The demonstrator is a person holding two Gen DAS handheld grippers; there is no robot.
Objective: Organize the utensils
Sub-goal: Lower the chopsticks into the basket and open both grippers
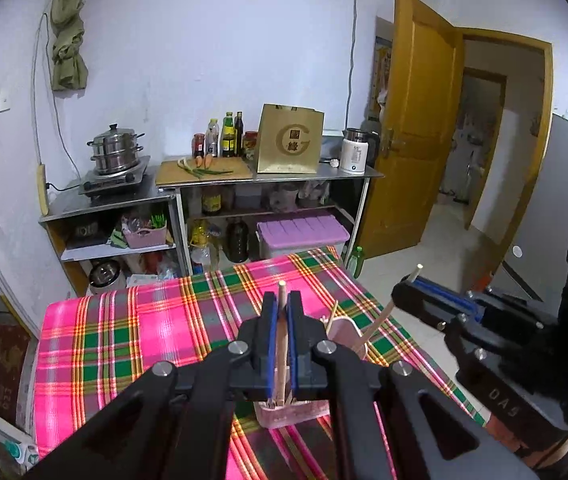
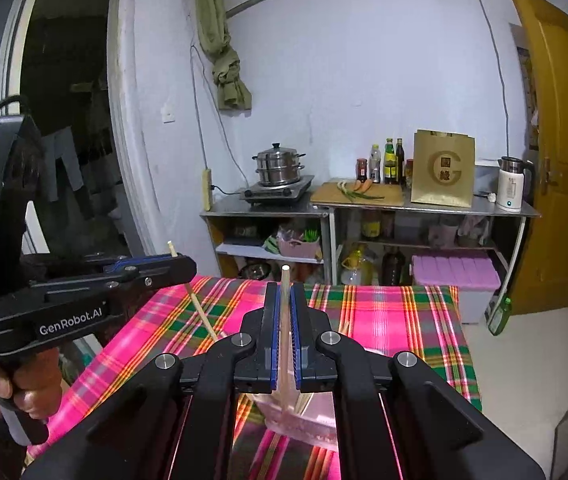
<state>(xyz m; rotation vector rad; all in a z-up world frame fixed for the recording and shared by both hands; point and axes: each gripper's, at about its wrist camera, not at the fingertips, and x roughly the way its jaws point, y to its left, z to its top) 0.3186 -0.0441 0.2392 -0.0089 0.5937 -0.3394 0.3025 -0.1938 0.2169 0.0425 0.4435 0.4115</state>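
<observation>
My left gripper [image 1: 282,300] is shut on a wooden chopstick [image 1: 281,344] whose lower end reaches into a pink utensil holder [image 1: 295,412] on the plaid tablecloth [image 1: 132,332]. My right gripper [image 2: 284,292] is shut on another wooden chopstick [image 2: 284,332], also over the pink holder [image 2: 303,416]. Each gripper shows in the other's view, the right one [image 1: 407,280] with its chopstick [image 1: 379,320] slanting down toward the holder, the left one [image 2: 180,258] with its chopstick [image 2: 200,304]. A further chopstick [image 1: 331,314] stands in the holder.
Behind the table stands a steel shelf unit [image 1: 212,192] with a steamer pot [image 1: 114,148], cutting board [image 1: 204,170], bottles [image 1: 228,136], a paper bag [image 1: 289,140] and a kettle [image 1: 353,152]. A purple-lidded box [image 1: 299,232] sits below. An open wooden door [image 1: 415,120] is at right.
</observation>
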